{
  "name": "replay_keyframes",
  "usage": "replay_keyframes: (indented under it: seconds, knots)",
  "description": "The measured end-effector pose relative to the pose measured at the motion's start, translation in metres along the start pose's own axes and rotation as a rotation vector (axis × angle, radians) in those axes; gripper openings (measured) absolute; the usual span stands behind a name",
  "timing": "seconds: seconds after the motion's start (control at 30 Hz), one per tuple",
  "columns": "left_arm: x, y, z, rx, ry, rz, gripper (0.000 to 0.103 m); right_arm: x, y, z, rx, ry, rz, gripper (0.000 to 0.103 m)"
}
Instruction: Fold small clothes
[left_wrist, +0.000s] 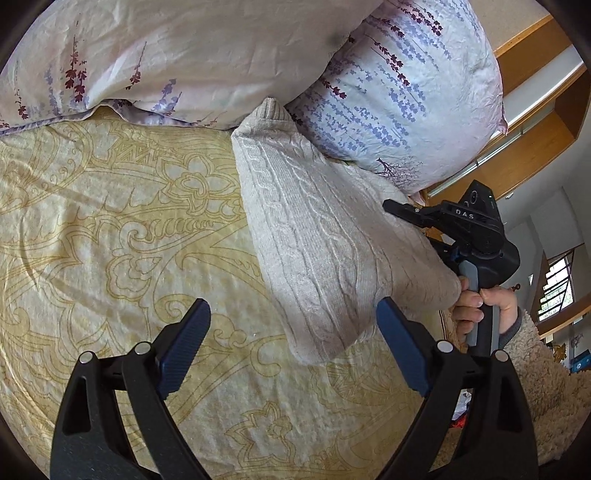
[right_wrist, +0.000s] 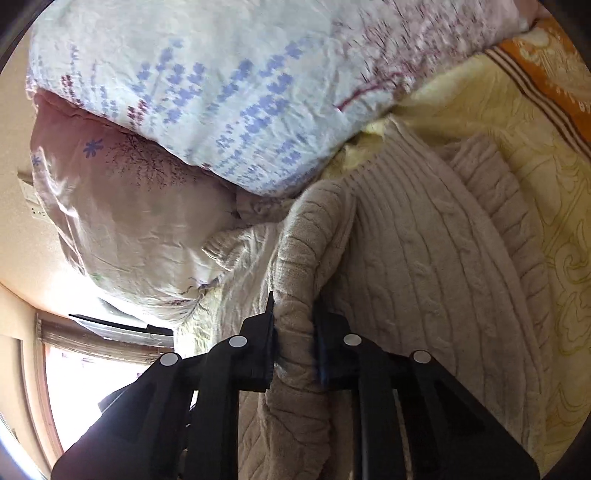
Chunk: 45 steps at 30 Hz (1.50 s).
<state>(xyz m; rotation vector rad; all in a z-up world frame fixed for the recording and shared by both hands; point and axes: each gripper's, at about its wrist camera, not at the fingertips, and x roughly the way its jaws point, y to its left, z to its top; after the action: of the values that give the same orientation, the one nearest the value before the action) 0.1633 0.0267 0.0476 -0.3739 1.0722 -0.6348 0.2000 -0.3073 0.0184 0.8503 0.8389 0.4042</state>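
Right wrist view: my right gripper (right_wrist: 293, 343) pinches a fold of the beige cable-knit sweater (left_wrist: 314, 236) on the yellow patterned bedspread (left_wrist: 110, 221); left gripper (left_wrist: 291, 347) gapes empty. Mid-fold, I judge; next, lay it flat.

One cable-knit sweater (left_wrist: 325, 251) is counted on one bed sheet (left_wrist: 110, 240) patterned in yellow. Two floral pillows are counted: one (left_wrist: 399, 103) beside the sweater and one (left_wrist: 166, 55) further left. Two grippers are counted, left gripper (left_wrist: 291, 343) and right gripper (right_wrist: 293, 325).
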Motion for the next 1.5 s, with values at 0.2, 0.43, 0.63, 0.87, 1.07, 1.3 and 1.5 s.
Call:
replay_keyframes:
  seconds: [0.2,0.43,0.63,0.87,1.07,1.3,1.5]
  knots:
    - [-0.003,0.0,-0.001,0.009,-0.01,-0.004,0.091,-0.068,0.015,0.021,-0.04,-0.22,-0.004,0.014]
    - [0.0,-0.01,-0.003,0.058,-0.007,-0.015,0.091,-0.079,-0.074,0.004,0.162,-0.186,-0.18,0.014]
    - [-0.006,-0.03,-0.001,0.194,-0.026,-0.001,0.091,-0.089,-0.051,0.006,0.056,-0.213,-0.138,0.014]
    - [-0.004,-0.057,-0.01,0.382,-0.024,0.059,0.091,-0.067,-0.057,0.012,0.008,-0.157,-0.331,0.015]
    - [0.002,-0.074,-0.022,0.51,-0.037,0.132,0.091,-0.113,-0.047,0.001,-0.009,-0.198,-0.291,0.041]
    - [0.015,-0.093,-0.029,0.622,-0.044,0.172,0.091,-0.145,-0.046,-0.042,-0.018,-0.186,-0.245,0.049]
    - [0.032,-0.1,-0.031,0.676,-0.033,0.216,0.076,-0.129,-0.041,-0.066,-0.034,-0.159,-0.235,0.047]
